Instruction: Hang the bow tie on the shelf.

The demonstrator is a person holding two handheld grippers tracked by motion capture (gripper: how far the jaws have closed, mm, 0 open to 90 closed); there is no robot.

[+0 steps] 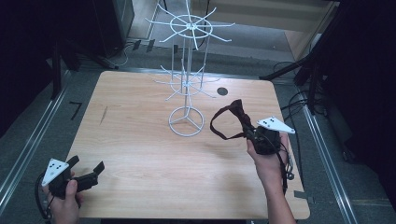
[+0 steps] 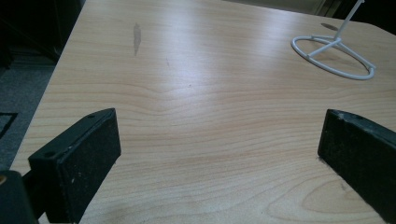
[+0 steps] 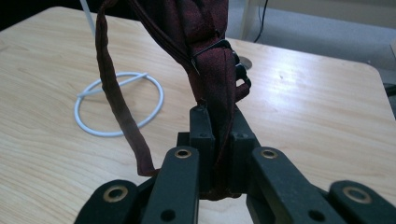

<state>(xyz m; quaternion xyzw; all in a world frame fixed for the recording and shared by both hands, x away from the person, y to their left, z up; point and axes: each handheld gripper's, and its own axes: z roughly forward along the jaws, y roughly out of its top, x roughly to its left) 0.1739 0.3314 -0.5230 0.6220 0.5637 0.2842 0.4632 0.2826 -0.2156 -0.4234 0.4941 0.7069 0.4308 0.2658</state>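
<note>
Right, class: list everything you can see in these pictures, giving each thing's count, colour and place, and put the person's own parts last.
Bow tie: one, dark red, strap looping down, held above the table's right half.
Wire stand: one, white, two tiers of hooks, ring base on the table's far middle.
Table: one, light wood, a small round dark hole near its far edge.
Right gripper: one, black, shut on the bow tie.
Left gripper: one, black, jaws wide open, near left corner.
Hands: two, one on each gripper.
</note>
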